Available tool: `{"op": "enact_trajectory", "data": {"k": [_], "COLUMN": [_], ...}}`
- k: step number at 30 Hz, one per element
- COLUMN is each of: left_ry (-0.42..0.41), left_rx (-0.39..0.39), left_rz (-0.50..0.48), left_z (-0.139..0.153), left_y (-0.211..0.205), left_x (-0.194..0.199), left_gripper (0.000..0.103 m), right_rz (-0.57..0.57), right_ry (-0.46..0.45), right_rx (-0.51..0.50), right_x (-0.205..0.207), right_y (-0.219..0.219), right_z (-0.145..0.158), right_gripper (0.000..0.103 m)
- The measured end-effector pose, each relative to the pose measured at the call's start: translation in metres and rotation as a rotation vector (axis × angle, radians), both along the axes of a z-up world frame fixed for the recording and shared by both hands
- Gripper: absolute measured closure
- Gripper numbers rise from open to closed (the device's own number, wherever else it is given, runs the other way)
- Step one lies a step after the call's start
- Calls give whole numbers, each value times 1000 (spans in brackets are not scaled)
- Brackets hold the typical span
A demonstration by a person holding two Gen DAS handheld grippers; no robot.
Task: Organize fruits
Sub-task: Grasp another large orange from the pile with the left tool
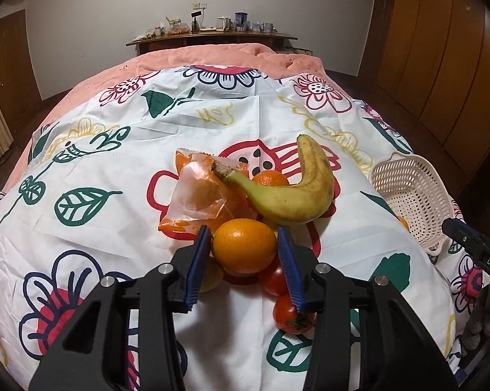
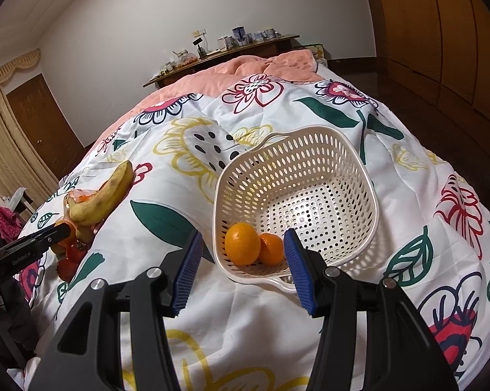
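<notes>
My left gripper is shut on a big orange, with a blue pad against each side. The orange sits at the near end of a fruit pile: a banana, a small mandarin, a clear bag of orange pieces and two tomatoes under and right of the fingers. A white perforated basket lies on the bedspread to the right, holding an orange and a smaller mandarin. In front of the basket's near rim my right gripper hovers open, gripping nothing.
Everything rests on a soft floral bedspread over a pink quilt. A wooden shelf with jars stands beyond the bed. Wooden wardrobes line the right side. The basket leans tilted toward me near the bed's right edge.
</notes>
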State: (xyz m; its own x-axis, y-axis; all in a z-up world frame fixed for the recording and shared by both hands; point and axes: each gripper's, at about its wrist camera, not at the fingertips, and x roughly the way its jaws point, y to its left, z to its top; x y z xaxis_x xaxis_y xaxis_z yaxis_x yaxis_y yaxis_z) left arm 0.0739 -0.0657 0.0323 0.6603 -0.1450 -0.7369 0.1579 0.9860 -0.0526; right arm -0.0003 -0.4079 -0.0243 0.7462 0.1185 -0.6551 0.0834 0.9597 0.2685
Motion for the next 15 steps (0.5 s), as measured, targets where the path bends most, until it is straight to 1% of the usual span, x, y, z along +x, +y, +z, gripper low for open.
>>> {"op": "enact_trajectory", "data": {"k": [8,11,15], "left_ry": [3,-12,-53], "left_rx": [4,-3,-12], "left_rz": [1,4,8], "left_z": [0,2,7], "left_y": [0,1,3], "left_x": [1,-2,-11], "left_gripper": [59,59,59], "right_rz": [12,18,25], "right_ry": [2,0,-6], "right_rx": [-6,-11,-16], "right_x": [0,0,-1], "right_y": [4,7,10], "right_z": [-1,1,5], "right_gripper": [51,51,51]}}
